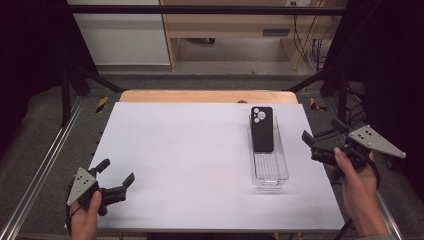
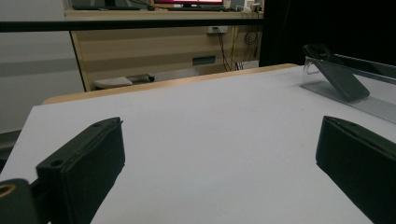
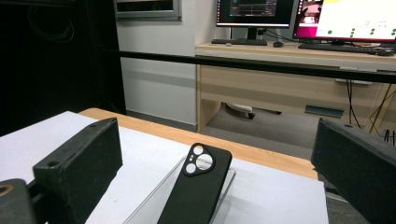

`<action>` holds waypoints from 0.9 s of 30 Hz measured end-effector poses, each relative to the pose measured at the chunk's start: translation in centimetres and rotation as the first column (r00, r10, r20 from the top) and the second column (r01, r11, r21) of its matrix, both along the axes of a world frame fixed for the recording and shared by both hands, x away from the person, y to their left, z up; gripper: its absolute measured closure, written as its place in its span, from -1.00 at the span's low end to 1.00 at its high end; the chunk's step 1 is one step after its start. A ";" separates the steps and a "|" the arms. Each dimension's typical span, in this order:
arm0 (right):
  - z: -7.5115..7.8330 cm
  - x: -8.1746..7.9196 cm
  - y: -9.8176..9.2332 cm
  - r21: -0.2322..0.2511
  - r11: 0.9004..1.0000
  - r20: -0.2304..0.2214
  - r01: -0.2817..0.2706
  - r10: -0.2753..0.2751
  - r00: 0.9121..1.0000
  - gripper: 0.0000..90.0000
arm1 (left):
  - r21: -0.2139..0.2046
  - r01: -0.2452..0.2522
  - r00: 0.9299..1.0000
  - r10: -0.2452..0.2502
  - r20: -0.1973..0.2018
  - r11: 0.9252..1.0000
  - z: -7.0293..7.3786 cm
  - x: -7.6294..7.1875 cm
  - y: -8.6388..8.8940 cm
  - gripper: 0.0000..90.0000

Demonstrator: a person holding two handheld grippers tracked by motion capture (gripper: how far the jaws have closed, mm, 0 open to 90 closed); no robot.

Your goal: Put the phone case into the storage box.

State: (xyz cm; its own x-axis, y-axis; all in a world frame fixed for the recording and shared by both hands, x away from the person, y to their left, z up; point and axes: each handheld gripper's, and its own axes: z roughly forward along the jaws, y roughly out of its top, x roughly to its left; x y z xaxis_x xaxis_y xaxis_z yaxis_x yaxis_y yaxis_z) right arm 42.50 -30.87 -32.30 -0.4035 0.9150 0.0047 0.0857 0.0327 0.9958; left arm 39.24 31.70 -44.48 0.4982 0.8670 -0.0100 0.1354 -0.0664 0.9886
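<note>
Both hand-held grippers sit closest to the camera at the near edge of the counter (image 1: 175, 150), but the thing that matters is the black phone case (image 1: 262, 129), so starting there. It lies camera-cutout up, propped at a tilt against the far end of a clear plastic tray (image 1: 270, 172), its top poking past the tray's far rim. On a clock face laid over the counter, that's roughly 2 o'clock from the middle, with the tray running back toward 4. In the right gripper view the phone case (image 3: 198, 186) is dead ahead between the jaws, leaning up on the tray's end wall.

Working outward: the right hand-held gripper (image 1: 320, 145) hovers just off the counter's 3 o'clock edge, near the tray but apart from it, jaws spread wide and holding nothing. The left hand-held gripper (image 1: 116, 176) is way over at about 7 o'clock, well apart from everything, also wide open and empty. From its own view the phone case (image 2: 341, 79) is just a dark slab far off to the side.

Progress-wise, I'd say this is square one. Nothing gripped, nothing touched, case resting in the tray. My guess is the right side goes for the case, so the whole reach, grab and lift is left to do.
</note>
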 end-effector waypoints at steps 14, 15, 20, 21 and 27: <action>-2.4 -1.4 -1.1 0.007 1.000 -0.007 0.024 -0.024 1.000 -0.95 | -0.012 -0.005 1.000 0.005 -0.013 1.000 0.0 -0.6 0.3 -0.97; -2.5 -1.5 -1.1 0.005 1.000 -0.011 0.024 -0.024 1.000 -0.95 | -0.009 -0.005 1.000 0.005 -0.014 1.000 0.0 -0.6 0.4 -0.97; -3.2 -1.9 -1.3 0.007 1.000 -0.021 0.029 -0.029 0.999 -0.95 | -0.015 -0.005 1.000 0.005 -0.019 1.000 -0.1 -0.6 0.5 -0.97; -3.4 -1.9 -1.4 0.004 1.000 -0.024 0.028 -0.028 0.999 -0.95 | -0.016 -0.006 1.000 0.006 -0.020 1.000 -0.1 -0.6 0.6 -0.97; -4.0 -2.3 -1.2 -0.004 1.000 -0.026 0.028 -0.028 0.999 -0.95 | -0.023 -0.008 1.000 0.007 -0.018 1.000 -0.1 -0.6 0.6 -0.97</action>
